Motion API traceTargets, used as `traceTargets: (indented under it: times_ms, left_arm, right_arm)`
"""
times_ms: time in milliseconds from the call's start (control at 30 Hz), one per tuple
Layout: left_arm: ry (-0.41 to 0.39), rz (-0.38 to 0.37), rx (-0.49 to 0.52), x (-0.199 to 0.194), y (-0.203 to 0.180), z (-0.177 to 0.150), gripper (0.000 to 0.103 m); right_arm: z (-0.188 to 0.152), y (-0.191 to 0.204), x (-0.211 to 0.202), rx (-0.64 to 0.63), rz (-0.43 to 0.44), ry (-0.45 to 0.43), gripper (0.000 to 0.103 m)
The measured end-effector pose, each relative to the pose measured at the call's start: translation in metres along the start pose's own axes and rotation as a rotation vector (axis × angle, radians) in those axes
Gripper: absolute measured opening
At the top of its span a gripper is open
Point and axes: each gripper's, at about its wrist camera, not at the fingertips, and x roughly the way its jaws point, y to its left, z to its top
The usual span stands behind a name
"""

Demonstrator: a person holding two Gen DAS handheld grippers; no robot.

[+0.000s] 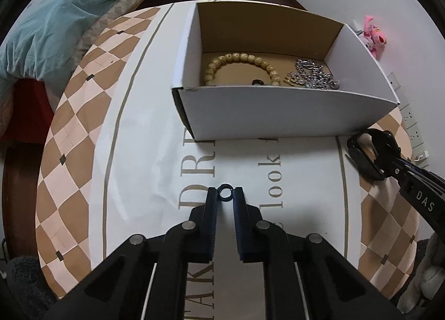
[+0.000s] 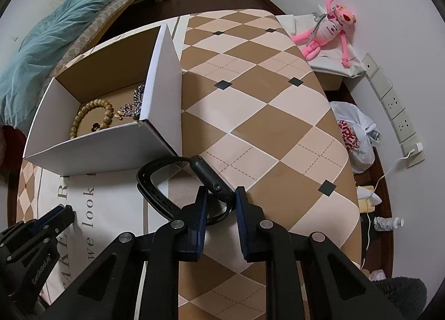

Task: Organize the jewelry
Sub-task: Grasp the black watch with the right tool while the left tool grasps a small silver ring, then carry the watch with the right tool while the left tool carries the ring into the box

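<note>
A small dark ring [image 1: 225, 185] stands on the white printed cloth, and my left gripper [image 1: 225, 195] is shut on it at the fingertips. My right gripper [image 2: 221, 193] is shut on a black smartwatch [image 2: 211, 178]; its strap [image 2: 155, 197] loops out to the left over the cloth. Just beyond both stands an open white cardboard box [image 1: 278, 114]. In it lie a wooden bead bracelet [image 1: 242, 58], a silver chain [image 1: 314, 75] and a small gold piece [image 1: 292, 81]. The right gripper [image 1: 381, 164] with the watch also shows at the right edge of the left wrist view.
The checked tablecloth [image 2: 264, 114] covers a rounded table whose edge drops off at the right. A pink plush toy [image 2: 331, 28] lies beyond it by the wall. A plastic bag [image 2: 353, 136] and wall sockets [image 2: 395, 108] are at the right; a bed with a teal duvet [image 1: 55, 22] is at the left.
</note>
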Motion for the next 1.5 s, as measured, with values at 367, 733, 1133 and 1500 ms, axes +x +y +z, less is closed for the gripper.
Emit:
traceTargets:
  times_ms: [367,733,1133,1500]
  left_arm:
    - [-0.023,-0.034,0.0,-0.007,0.003,-0.003,0.009]
    - [-0.135,-0.061,0.025,-0.062,0.003,0.002,0.008]
    - [-0.128,-0.17,-0.007,-0.09,0.017,0.066,0.008]
    - [0.004,-0.177,-0.025,-0.055,0.022,0.133,0.01]
  right_arm:
    - [-0.004,-0.003,-0.027,0.011,0.04,-0.039,0.018]
    - [-0.008,0.0,-0.074,0.017,0.11,-0.108,0.017]
    - [0.045,0.023,-0.095,0.007,0.178,-0.114,0.017]
    - [0.106,0.063,-0.038,-0.077,0.189,0.036,0.017]
